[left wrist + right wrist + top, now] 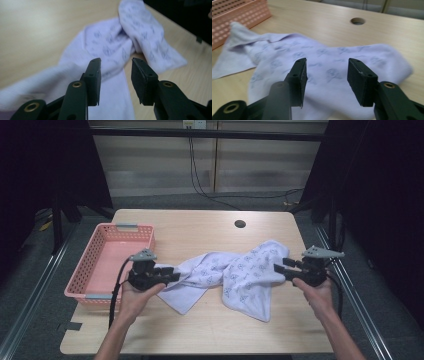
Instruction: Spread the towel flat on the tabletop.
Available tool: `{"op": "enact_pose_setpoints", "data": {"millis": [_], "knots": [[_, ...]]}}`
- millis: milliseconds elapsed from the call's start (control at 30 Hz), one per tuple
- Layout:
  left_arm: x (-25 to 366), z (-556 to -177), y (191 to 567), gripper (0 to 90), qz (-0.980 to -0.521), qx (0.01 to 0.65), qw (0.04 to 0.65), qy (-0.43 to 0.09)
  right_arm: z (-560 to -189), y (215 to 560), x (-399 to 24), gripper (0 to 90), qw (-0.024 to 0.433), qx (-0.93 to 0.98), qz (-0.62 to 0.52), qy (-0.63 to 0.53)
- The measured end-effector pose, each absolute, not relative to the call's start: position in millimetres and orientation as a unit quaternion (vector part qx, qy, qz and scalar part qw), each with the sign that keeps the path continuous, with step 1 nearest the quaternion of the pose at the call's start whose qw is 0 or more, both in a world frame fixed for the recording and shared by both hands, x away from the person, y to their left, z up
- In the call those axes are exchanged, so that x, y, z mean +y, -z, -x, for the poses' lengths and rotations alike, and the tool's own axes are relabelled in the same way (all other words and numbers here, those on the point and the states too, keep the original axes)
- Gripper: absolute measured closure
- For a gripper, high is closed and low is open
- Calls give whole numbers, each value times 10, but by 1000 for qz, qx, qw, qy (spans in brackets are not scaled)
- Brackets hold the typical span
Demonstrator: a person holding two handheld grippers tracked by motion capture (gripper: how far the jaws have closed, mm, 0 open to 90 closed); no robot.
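both claws released over crumpled towel

pink basket [100, 265] sits at the left edge of the counter [200, 330], its inside bare of items. just right of it, the left claw [172, 276] is held low at the left end of the white patterned towel [240, 275]. in the left claw view its pads stand apart with the towel [110, 47] lying below and beyond them, nothing pinched: released. the towel lies bunched and twisted across the counter's middle, one corner reaching toward the basket, a folded flap hanging toward the near edge. at the towel's right end the right claw [277, 268] points inward at the cloth. in the right claw view its pads gape over the towel [332, 75], gripping nothing: released. a round hole [240, 224] marks the counter's far side.
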State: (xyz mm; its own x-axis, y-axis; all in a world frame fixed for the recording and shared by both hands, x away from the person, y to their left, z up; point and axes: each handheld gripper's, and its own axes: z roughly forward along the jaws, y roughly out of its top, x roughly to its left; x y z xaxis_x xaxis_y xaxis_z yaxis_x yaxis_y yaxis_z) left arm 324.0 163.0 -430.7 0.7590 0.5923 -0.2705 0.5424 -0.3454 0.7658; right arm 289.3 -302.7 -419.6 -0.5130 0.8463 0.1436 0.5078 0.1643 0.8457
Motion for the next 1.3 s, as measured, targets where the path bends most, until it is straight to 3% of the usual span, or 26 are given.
{"op": "enact_pose_setpoints", "data": {"millis": [167,433,567,600,633,700,733,800,833,867,1000,1100,1233,1300], "knots": [[1505,-3151,4740,600,-852,338,401,9,-2636,4412,-2815,428,146,764,-434,-455],[1448,-3139,4941,585,-870,323,373,-8,-2510,4770,-2711,366,114,792,-428,-419],[1401,-3117,4947,812,-875,315,367,-15,-2594,4871,-2663,374,97,800,-425,-411],[1365,-3094,4962,812,-874,311,373,-3,-2611,4892,-2646,374,97,803,-425,-405],[1329,-3068,4959,875,-877,305,370,1,-2648,4952,-2617,387,101,813,-425,-385],[1242,-3013,4955,882,-880,298,369,5,-2662,4971,-2613,419,104,816,-425,-379],[1130,-2949,4960,883,-884,281,373,19,-2700,5008,-2627,537,109,821,-421,-371],[1018,-2912,4965,884,-884,276,375,32,-2747,5003,-2662,692,111,820,-425,-367],[1018,-2912,4965,883,-884,276,375,32,-2747,5003,-2662,692,111,820,-425,-367],[951,-2901,4972,883,-885,269,377,38,-2820,5010,-2725,769,119,814,-437,-365],[654,-2870,4980,882,-885,260,381,57,-2987,5022,-2838,803,153,801,-459,-352],[493,-2810,4981,850,-890,240,382,66,-3070,5030,-2901,800,163,794,-472,-348],[360,-2678,4834,810,-886,212,404,83,-3040,4959,-2950,610,178,784,-472,-362],[411,-2671,4784,801,-883,206,414,82,-2997,4905,-2960,588,176,776,-473,-378]]}}
